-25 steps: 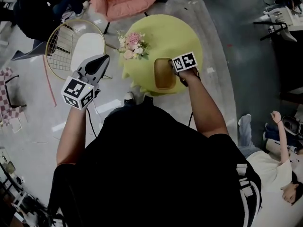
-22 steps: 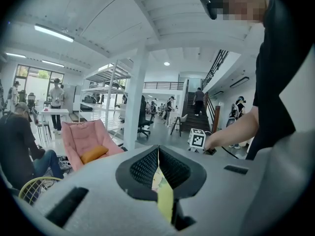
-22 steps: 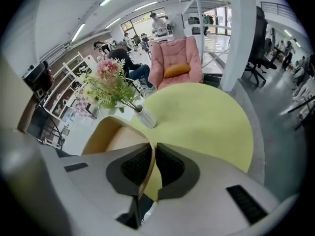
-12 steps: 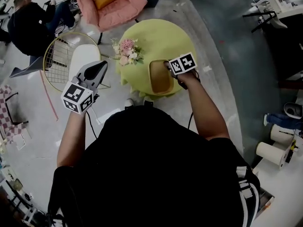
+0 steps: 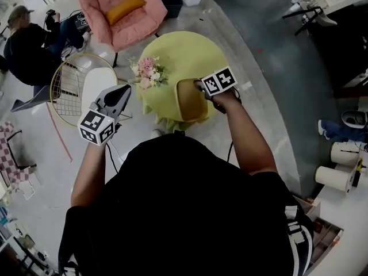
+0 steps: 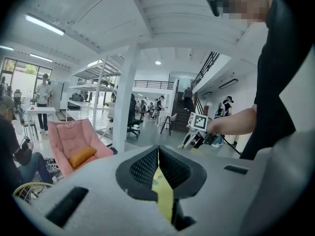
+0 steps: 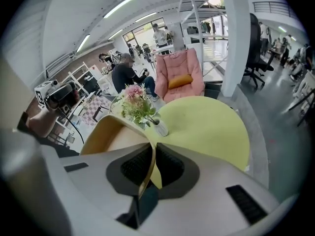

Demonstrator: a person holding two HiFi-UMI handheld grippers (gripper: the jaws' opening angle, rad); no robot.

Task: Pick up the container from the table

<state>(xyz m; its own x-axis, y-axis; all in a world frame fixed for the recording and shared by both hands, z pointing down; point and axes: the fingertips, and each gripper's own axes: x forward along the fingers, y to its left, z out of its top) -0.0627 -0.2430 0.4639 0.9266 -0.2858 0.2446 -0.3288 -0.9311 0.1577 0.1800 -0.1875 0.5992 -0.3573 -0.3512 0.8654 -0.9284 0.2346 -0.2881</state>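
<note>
Since the right gripper point(image 7: 151, 151) is clamped on the container point(image 5: 190, 99) w/ the thin side wall pinched between its pads, I'm judging the handling off that grip. The container is at ctr of the head view, over the near edge of the round yellow-green table point(image 5: 192, 48). In the right gripper view it fills the left-middle, w/ the flower vase point(image 7: 159, 128) just beyond it. I can't tell if its base is on the cloth or just off it.

Handling, my guess: it's tan, oblong, open-top and looks empty, so prob light. The wall is thin and smooth, so it's stiff enough to keep shape but likely to flex at the pinch, and a bit slippery.

The hold is on the right-hand rim only, towards the upper end in the head view. The rest hangs out to one side, so I'd expect sag or swivel about the pads if I move quick. A bite nearer mid-length, pads deep over the wall, would balance better. It doesn't look fragile, but a hard squeeze could dent it.

The left gripper point(image 5: 122, 89) is at left of the frame, jaws together on nothing, apart from the table.
</note>
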